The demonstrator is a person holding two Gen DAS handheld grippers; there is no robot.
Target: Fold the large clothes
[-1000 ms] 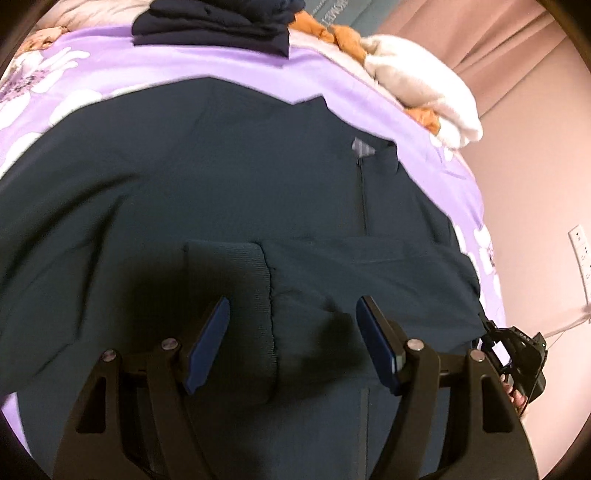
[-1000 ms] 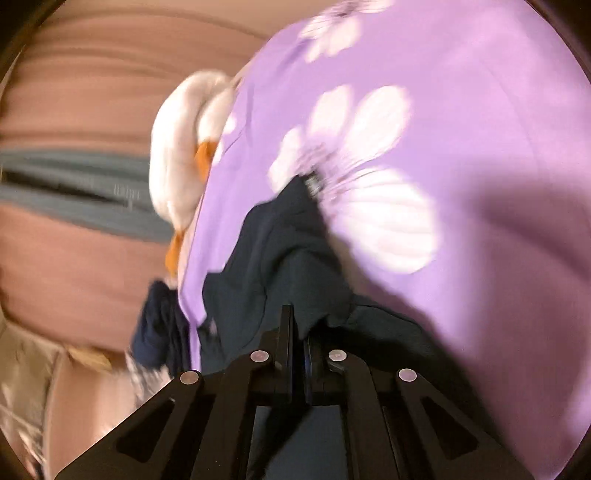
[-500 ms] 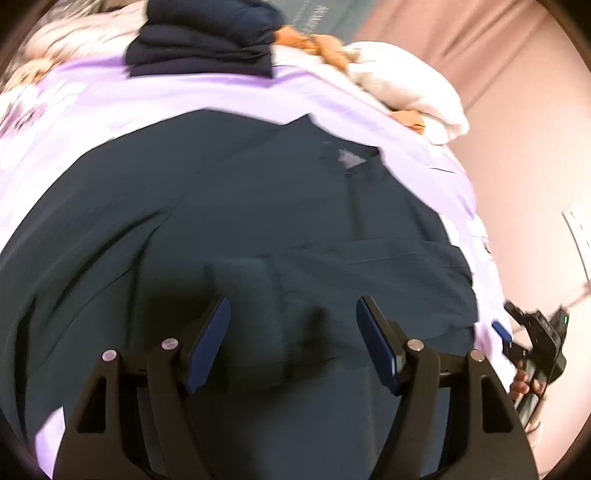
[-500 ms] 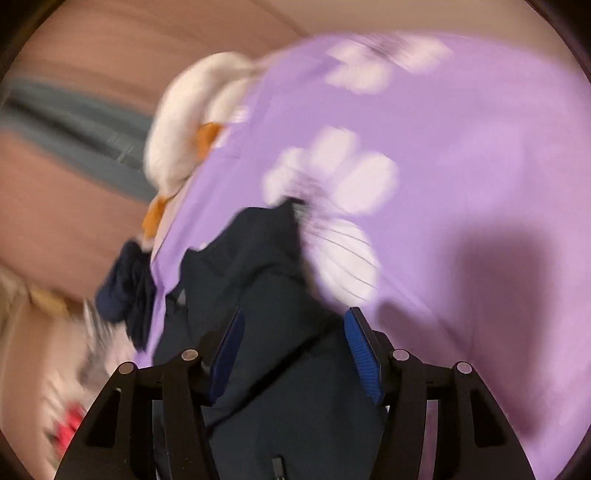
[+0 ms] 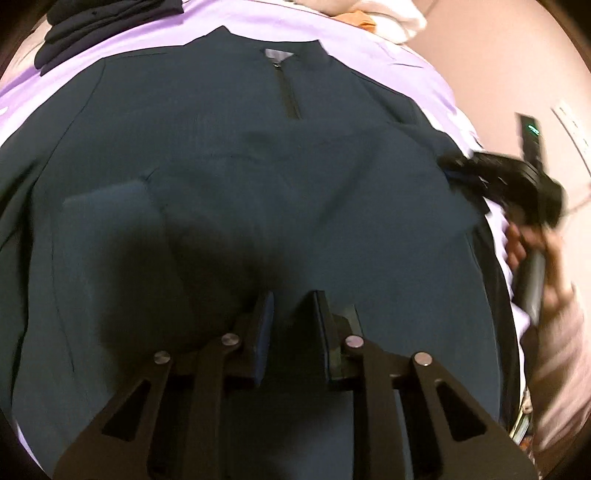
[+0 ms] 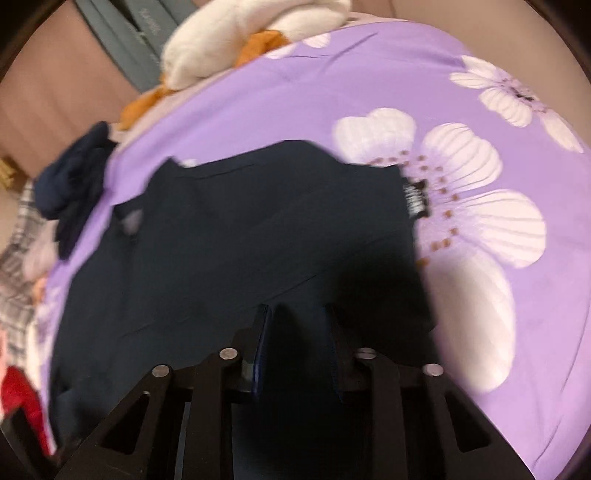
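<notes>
A large dark teal zip-neck sweater (image 5: 280,177) lies face up on a purple flowered bedsheet (image 5: 122,44), one sleeve folded across its chest with the ribbed cuff (image 5: 107,221) at the left. My left gripper (image 5: 291,325) hovers over the sweater's lower middle, jaws narrowed to a small gap with nothing between them. My right gripper (image 6: 297,332) sits over the sweater's (image 6: 240,240) right side, jaws also partly closed and empty. It also shows in the left wrist view (image 5: 517,184) at the sweater's right edge, held by a hand.
A stack of folded dark clothes (image 5: 96,26) lies at the head of the bed. White and orange bedding (image 6: 240,40) is piled at the far edge. A pink wall with a socket (image 5: 569,125) is on the right. Plaid and red cloth (image 6: 18,332) lie at the left.
The right gripper let go of the sleeve and moved over the sweater's right side. Both grippers' jaws have narrowed from wide open. The left gripper moved toward the sweater's middle.
</notes>
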